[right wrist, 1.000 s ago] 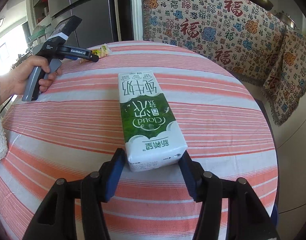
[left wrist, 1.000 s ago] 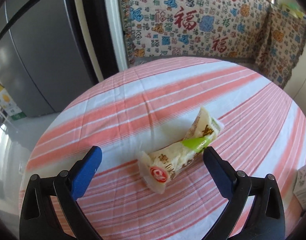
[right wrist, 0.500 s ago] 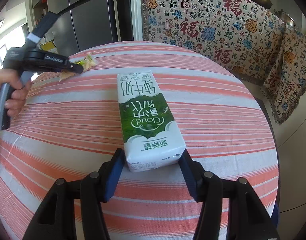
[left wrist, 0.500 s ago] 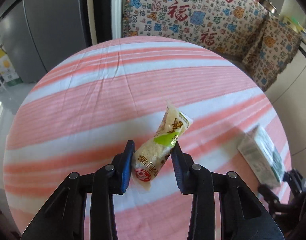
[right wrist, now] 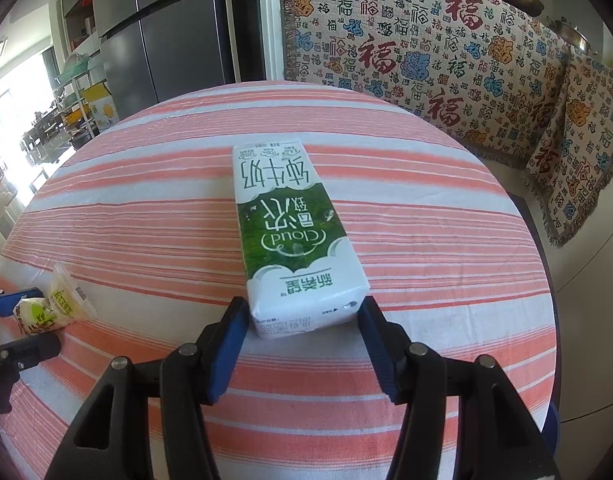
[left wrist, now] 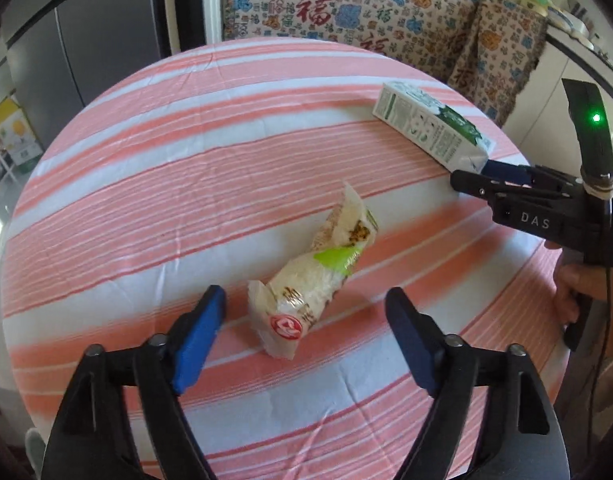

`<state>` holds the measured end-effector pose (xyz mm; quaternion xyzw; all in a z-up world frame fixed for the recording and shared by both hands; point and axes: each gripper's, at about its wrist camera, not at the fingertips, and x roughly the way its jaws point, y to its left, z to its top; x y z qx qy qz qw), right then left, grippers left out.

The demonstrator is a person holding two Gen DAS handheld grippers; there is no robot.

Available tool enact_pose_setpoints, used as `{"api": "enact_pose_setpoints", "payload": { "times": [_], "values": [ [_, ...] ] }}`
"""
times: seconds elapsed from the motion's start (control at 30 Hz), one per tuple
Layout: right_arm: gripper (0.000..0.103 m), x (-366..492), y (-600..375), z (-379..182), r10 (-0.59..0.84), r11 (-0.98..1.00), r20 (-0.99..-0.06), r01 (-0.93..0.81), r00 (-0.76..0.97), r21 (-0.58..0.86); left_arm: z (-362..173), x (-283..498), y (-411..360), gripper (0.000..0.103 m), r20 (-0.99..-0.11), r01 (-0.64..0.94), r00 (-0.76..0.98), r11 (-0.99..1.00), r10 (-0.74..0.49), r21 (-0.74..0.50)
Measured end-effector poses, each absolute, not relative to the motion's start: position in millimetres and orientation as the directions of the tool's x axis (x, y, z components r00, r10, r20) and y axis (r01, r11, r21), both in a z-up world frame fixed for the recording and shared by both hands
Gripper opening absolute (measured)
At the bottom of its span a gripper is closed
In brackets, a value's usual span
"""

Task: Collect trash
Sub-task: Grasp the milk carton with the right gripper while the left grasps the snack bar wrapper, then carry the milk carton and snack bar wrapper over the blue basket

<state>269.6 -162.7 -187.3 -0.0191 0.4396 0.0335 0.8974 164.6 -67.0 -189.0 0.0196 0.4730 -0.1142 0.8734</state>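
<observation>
Two bits of trash sit close together: my left gripper (left wrist: 302, 336), jaws just spread, has let the wrapper (left wrist: 314, 280) go; my right gripper (right wrist: 298, 344) stands open around the milk carton (right wrist: 294, 236), pads not pressing.

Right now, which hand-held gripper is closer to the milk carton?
The right. The right hand-held gripper has the milk carton's near end between its blue pads. The left hand-held gripper is farther off, open around the snack wrapper.
</observation>
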Motion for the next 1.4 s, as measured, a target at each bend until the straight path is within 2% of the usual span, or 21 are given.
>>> {"api": "enact_pose_setpoints", "payload": {
  "times": [0.1, 0.27, 0.33, 0.43, 0.5, 0.6, 0.63, 0.73, 0.8, 0.87, 0.9, 1.1, 1.4],
  "values": [
    [0.069, 255.3, -166.0, -187.7, 0.054, 0.995, -0.797, -0.102, 0.601, -0.009, -187.2, 165.9, -71.8, 0.089, -0.842, 0.281, 0.506, 0.959, -0.187, -0.045],
    [0.069, 248.1, -178.7, -178.1, 0.081, 0.989, -0.872, -0.149, 0.482, 0.009, -178.1, 183.7, -73.3, 0.089, -0.853, 0.35, 0.48, 0.936, -0.204, -0.027],
    [0.069, 252.8, -182.6, -159.1, 0.109, 0.986, -0.878, -0.159, 0.465, 0.038, -175.9, 193.8, -72.2, 0.089, -0.866, 0.372, 0.454, 0.928, -0.208, -0.028],
    [0.07, 273.0, -181.1, -123.5, 0.083, 0.987, -0.877, -0.163, 0.474, 0.005, -175.1, 199.7, -74.9, 0.087, -0.881, 0.407, 0.425, 0.913, -0.209, -0.02],
    [0.076, 296.5, -175.8, -117.2, 0.076, 0.984, -0.907, -0.178, 0.414, 0.001, -175.6, 200.9, -78.9, 0.078, -0.889, 0.422, 0.411, 0.907, -0.201, -0.01],
    [0.077, 330.4, -165.0, -132.0, 0.049, 0.982, -0.951, -0.188, 0.305, -0.009, -177.7, 203.4, -82.2, 0.065, -0.9, 0.426, 0.391, 0.905, -0.19, -0.005],
    [0.077, 338.8, -162.0, -138.7, 0.034, 0.983, -0.958, -0.18, 0.286, -0.019, -178.3, 203.6, -83.5, 0.063, -0.902, 0.428, 0.388, 0.904, -0.187, -0.003],
    [0.077, 354.2, -157.5, -158.0, 0.016, 0.986, -0.968, -0.165, 0.25, -0.026, -179.6, 204.9, -84.7, 0.048, -0.903, 0.43, 0.397, 0.903, -0.162, 0.027],
    [0.075, 357.9, -155.3, -165.1, 0.022, 0.989, -0.967, -0.149, 0.252, -0.017, -178.1, 206.6, -83.2, 0.023, -0.904, 0.426, 0.395, 0.904, -0.164, 0.022],
    [0.051, 354.8, -157.2, -162.2, 0.024, 0.993, -0.955, -0.114, 0.296, -0.01, -174.6, 205.5, -76.1, 0.022, -0.901, 0.403, 0.391, 0.915, -0.187, -0.015],
    [0.051, 352.2, -160.0, -158.3, 0.036, 0.995, -0.947, -0.102, 0.319, 0.004, -172.5, 204.5, -74.2, 0.019, -0.897, 0.392, 0.393, 0.919, -0.201, -0.034],
    [0.051, 313.2, -173.0, -126.0, 0.105, 0.992, -0.906, -0.107, 0.411, 0.066, -147.9, 190.2, -82.9, 0.018, -0.86, 0.365, 0.423, 0.922, -0.286, -0.128],
    [0.051, 228.1, -267.7, -97.1, 0.1, 0.994, -0.886, -0.017, 0.452, 0.103, -103.2, 158.2, -180.0, 0.018, -0.796, 0.493, 0.428, 0.849, -0.428, -0.191]
  ]
}}
